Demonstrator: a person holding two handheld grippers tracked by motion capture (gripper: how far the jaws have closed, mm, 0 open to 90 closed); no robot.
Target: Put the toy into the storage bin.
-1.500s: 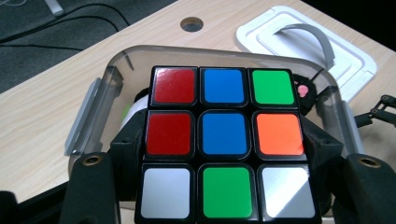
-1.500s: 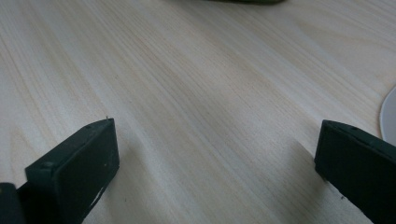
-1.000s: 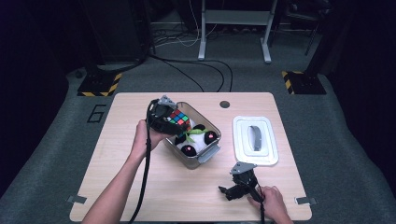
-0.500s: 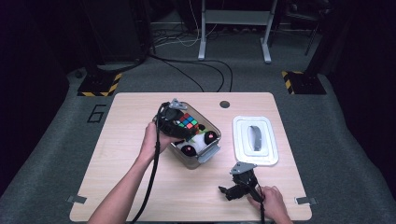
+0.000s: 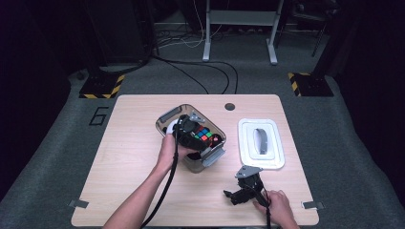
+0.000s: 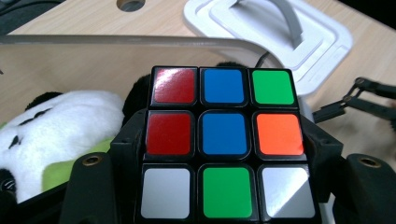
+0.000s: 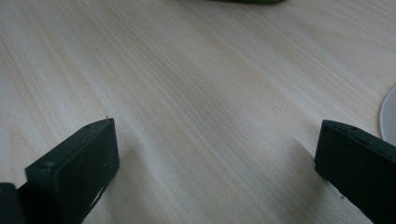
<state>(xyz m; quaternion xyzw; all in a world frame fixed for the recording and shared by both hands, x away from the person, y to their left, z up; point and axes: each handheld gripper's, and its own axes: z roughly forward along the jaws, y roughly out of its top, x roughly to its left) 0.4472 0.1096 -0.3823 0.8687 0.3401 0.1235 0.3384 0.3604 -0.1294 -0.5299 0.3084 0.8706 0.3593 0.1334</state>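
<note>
Nearest the person, the right gripper (image 5: pixel 234 195) lay on the table (image 5: pixel 124 157), in front of the bin (image 5: pixel 217 155) and well apart from it, its two jaws spread wide with only bare wood between them. One bin stood near the middle of the table, clear-walled with grey ends. Over the bin, the left gripper (image 5: pixel 193 136) clenched one cube (image 6: pixel 224 142) between its two jaws, which pressed the cube's sides; the face toward its camera showed nine stickers: two red, two blue, two green, one orange and two white. The cube sat low in the bin's opening, just above one panda (image 6: pixel 60 126), a black-and-white plush on something green, lying inside the bin. One white lid (image 5: pixel 260 143), with one grey handle arching over its top, lay flat beside the bin on the right. Beyond the bin, one round hole (image 5: pixel 230 106) pierced the table near its far edge.
</note>
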